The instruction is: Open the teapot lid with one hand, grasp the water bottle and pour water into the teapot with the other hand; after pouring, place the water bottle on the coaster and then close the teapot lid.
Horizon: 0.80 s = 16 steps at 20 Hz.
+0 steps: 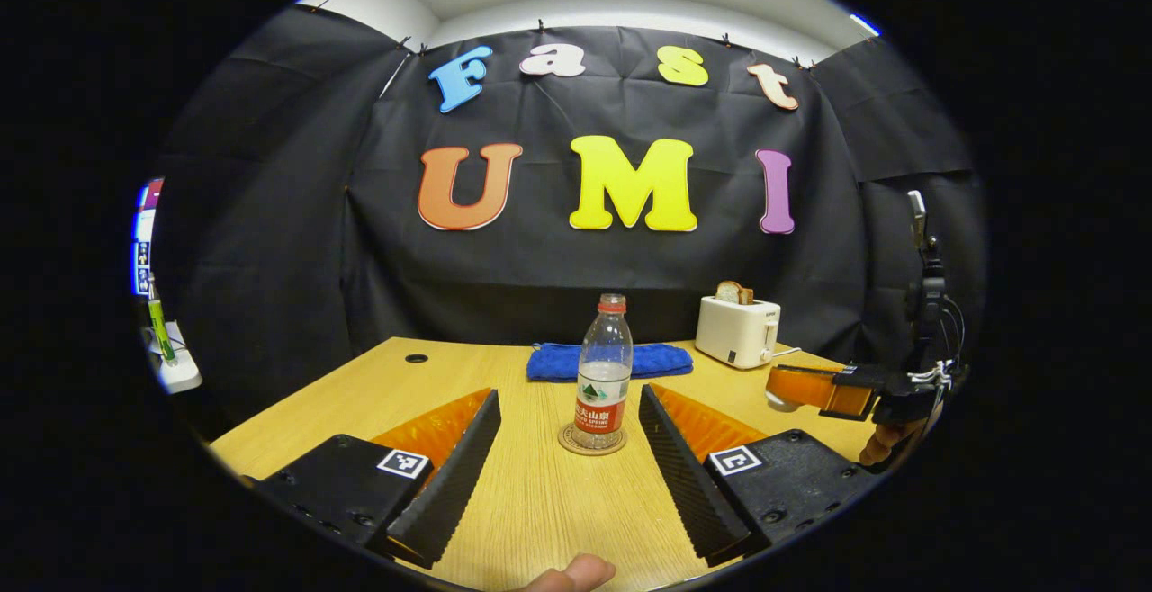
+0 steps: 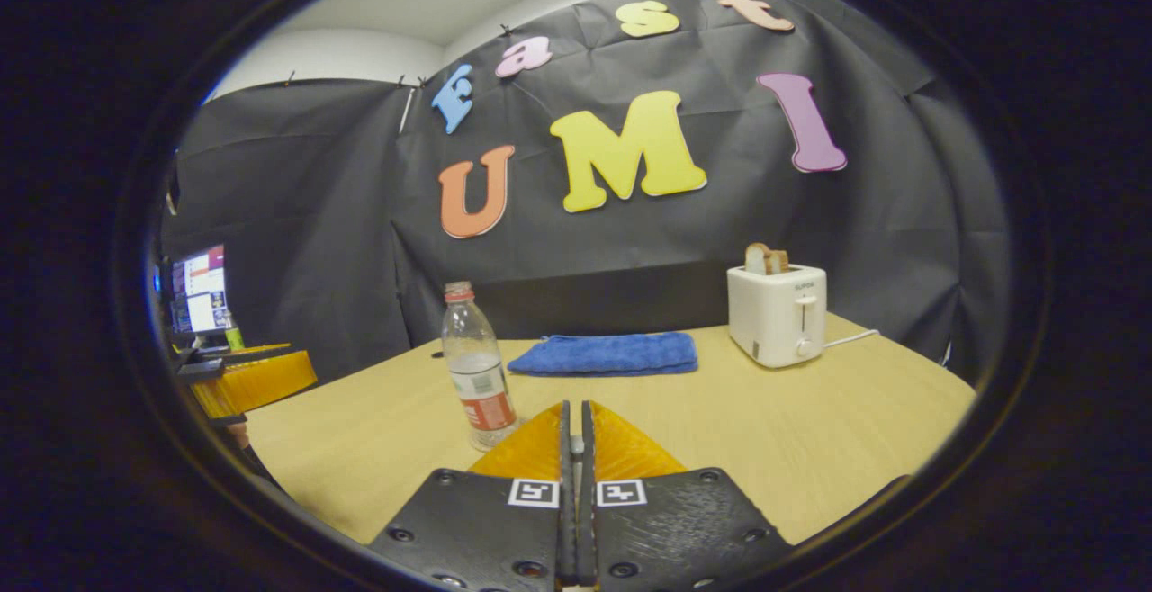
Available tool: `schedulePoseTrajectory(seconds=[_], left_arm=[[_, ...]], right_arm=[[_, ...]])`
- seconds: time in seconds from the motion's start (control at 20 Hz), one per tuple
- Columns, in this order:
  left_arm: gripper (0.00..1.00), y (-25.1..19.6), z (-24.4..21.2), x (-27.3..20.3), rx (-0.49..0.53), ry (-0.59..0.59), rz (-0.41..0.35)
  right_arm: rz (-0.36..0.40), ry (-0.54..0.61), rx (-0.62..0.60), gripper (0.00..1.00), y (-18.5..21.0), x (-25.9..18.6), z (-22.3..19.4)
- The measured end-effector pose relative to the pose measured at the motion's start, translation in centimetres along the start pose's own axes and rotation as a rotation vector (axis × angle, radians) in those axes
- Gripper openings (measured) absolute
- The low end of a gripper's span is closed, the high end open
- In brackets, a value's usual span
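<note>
We see the water bottle [image 1: 603,374] standing upright on the round coaster [image 1: 591,441], its long axis vertical and its red cap pointing straight up, near the middle of the wooden table [image 1: 540,502]. About the lower half of the clear bottle holds water, and a red and white label wraps the lower part. In the left gripper view, the left gripper [image 1: 569,417] has its jaws spread wide, one finger on each side of the bottle and coaster, both clear of them with table showing in between; it holds nothing. A fingertip [image 1: 576,572] of the person's hand shows at the bottom edge of that view. Behind the bottle a blue towel [image 1: 610,361] lies folded flat, and to its right a white toaster [image 1: 738,331] stands with a slice of bread [image 1: 733,292] sticking up from its slot. At the right edge of the same view we see the right gripper [image 1: 814,388] held above the table edge, with fingers of the hand [image 1: 886,444] that carries it below. In the right gripper view, that gripper's own fingers [image 2: 540,448] are closed together, pressed face to face with only a thin seam between them, and we can make out nothing held there. From that view the bottle [image 2: 477,376] stands to the left of the fingers, leaning slightly in the lens, with the towel [image 2: 605,354] and toaster [image 2: 776,313] beyond.
</note>
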<state>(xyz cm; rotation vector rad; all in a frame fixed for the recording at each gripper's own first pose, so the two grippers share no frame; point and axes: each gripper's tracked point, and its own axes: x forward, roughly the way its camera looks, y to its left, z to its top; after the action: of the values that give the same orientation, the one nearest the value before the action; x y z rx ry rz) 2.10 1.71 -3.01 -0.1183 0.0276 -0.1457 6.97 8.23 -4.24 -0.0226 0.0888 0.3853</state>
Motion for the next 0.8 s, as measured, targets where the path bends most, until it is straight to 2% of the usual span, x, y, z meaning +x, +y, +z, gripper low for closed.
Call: schedulePoseTrajectory(seconds=[0.15, 0.3, 0.5, 0.55, 0.8], left_arm=[[0.97, 1.1, 1.3, -1.2, 0.041, -0.015, 0.022], [0.97, 2.4, 1.6, -1.9, 0.022, 0.002, 0.033], [0.97, 3.5, 2.0, -2.1, -0.035, -0.007, 0.032], [0.97, 3.3, 2.0, -2.0, -0.038, -0.004, 0.025], [0.97, 2.9, 1.5, -1.8, -0.023, 0.006, 0.010]], right_arm=[[-0.004, 0.006, -0.030, 0.01, 1.2, 0.8, -0.3], [0.018, 0.031, -0.052, 0.01, 2.5, 1.9, -1.2], [0.007, 0.059, -0.091, 0.01, 2.9, 3.1, -2.5], [0.008, 0.062, -0.094, 0.05, 3.1, 3.2, -2.9], [-0.015, 0.096, -0.088, 0.05, 2.6, 4.9, -4.3]])
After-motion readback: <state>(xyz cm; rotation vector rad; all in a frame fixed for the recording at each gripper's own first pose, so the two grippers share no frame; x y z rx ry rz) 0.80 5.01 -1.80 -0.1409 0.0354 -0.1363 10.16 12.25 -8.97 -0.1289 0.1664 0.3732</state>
